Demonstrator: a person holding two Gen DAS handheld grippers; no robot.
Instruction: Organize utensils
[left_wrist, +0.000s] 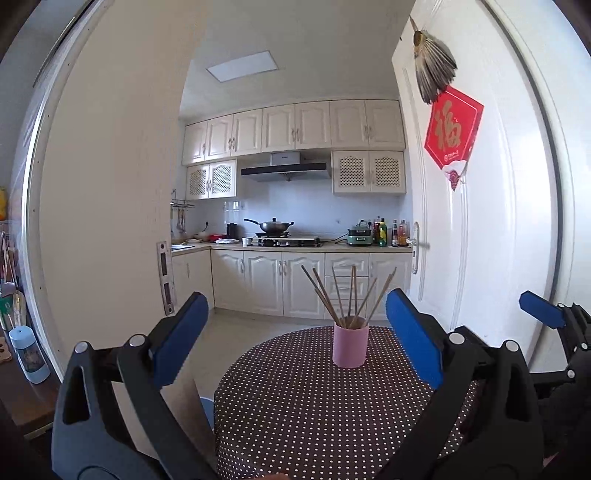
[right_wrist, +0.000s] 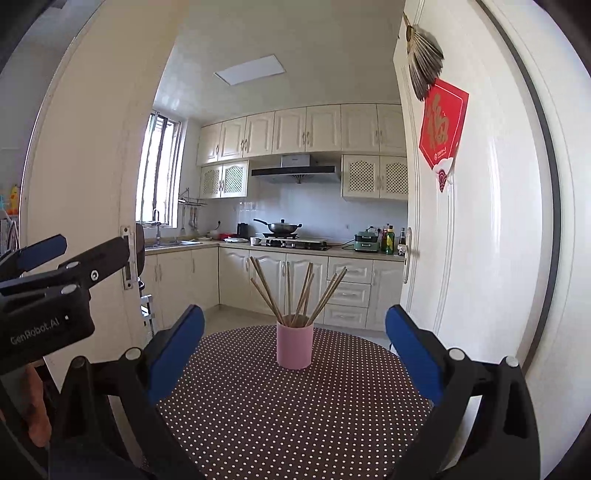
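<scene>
A pink cup (left_wrist: 350, 346) (right_wrist: 294, 348) stands upright near the far edge of a round table with a brown polka-dot cloth (left_wrist: 295, 413) (right_wrist: 288, 413). Several wooden chopsticks (left_wrist: 345, 295) (right_wrist: 295, 291) fan out of it. My left gripper (left_wrist: 297, 297) is open and empty, held short of the cup, which sits slightly right of its centre. My right gripper (right_wrist: 295, 315) is also open and empty, with the cup centred between its blue fingers (right_wrist: 177, 350). Each gripper shows at the edge of the other's view: the right gripper (left_wrist: 546, 314), the left gripper (right_wrist: 40, 258).
An open white door (left_wrist: 480, 229) (right_wrist: 480, 240) with a red paper decoration (left_wrist: 452, 133) stands right of the table. A door frame (left_wrist: 110, 221) rises on the left. Behind lies a kitchen with a counter (right_wrist: 295, 247) and cabinets. A blue-capped bottle (left_wrist: 29, 354) sits far left.
</scene>
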